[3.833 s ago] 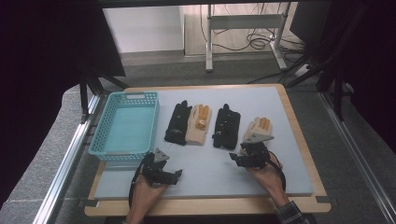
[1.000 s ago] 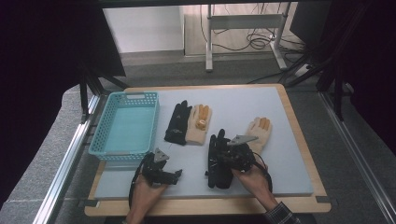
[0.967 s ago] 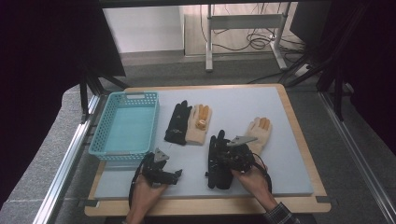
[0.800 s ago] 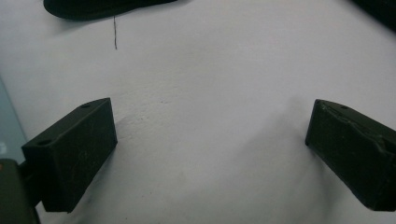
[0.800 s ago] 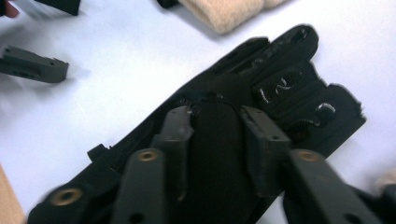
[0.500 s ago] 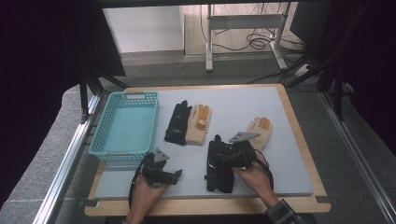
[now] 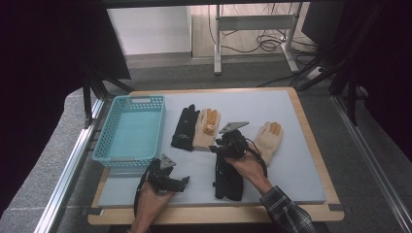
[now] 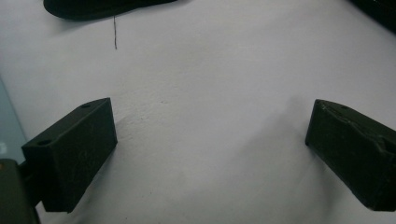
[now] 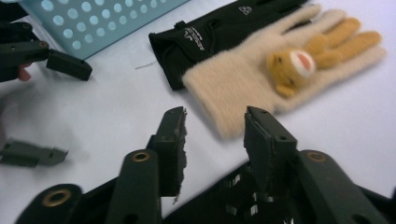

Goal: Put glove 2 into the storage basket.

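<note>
A black glove (image 7: 228, 180) lies flat on the white mat (image 7: 291, 179) near the front, its edge showing under my right gripper (image 9: 215, 119). That gripper (image 7: 218, 148) hovers past the glove's far end; its jaws have just been closing with nothing between them, and they still stand apart. It faces the cuff of a beige bear glove (image 9: 280, 70) lying beside a second black glove (image 9: 219, 32). Another beige glove (image 7: 268, 138) lies alone to the right. My left gripper (image 7: 182, 180) rests open at the front left, its jaws (image 8: 210, 121) wide over bare mat.
A light blue basket (image 7: 130, 132) stands at the mat's left side, its perforated wall (image 9: 116, 18) beyond the left gripper's jaws. The wooden tabletop's rim (image 7: 316, 141) frames the mat. Metal rails run along both sides of the table.
The black glove has gone from beside the right beige glove to the mat's front. My right gripper let go of it and drew away toward the back. The left gripper stayed put.
</note>
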A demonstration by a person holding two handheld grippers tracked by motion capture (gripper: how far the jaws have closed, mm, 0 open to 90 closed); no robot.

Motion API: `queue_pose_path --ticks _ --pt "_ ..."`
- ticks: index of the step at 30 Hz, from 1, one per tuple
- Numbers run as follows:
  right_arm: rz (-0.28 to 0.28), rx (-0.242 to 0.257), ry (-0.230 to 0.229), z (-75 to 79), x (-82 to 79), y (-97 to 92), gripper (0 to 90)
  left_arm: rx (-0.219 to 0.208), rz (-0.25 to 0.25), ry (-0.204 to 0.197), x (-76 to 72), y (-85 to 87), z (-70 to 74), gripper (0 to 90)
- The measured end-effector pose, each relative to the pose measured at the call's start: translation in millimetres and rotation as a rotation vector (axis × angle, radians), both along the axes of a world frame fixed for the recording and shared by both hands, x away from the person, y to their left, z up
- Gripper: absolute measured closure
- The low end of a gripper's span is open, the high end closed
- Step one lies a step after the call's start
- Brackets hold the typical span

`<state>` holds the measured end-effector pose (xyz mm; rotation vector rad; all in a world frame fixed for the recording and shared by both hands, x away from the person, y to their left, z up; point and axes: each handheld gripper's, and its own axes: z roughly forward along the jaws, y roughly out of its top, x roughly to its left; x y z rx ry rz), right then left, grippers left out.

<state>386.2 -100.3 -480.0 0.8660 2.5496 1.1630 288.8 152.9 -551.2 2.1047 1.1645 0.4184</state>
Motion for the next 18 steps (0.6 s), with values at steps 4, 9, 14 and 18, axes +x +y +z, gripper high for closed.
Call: queue_pose_path --ticks 4,9,14,18 --pt "0.012 -0.006 0.003 -0.5 11.7 14.1 64.8 -0.001 0.001 0.001 -0.1 -0.1 0.0 2.4" --pt "0.026 -0.01 0.008 -1.5 28.8 33.6 68.0 0.0 0.0 0.001 0.0 0.1 0.0 2.4" --pt "0.039 -0.013 -0.001 -2.5 43.2 49.6 66.8 0.001 0.0 0.001 0.0 0.1 0.0 2.3" --pt "0.041 -0.013 -0.008 -7.8 64.4 71.5 58.0 0.0 0.0 0.002 0.0 0.1 0.0 2.3"
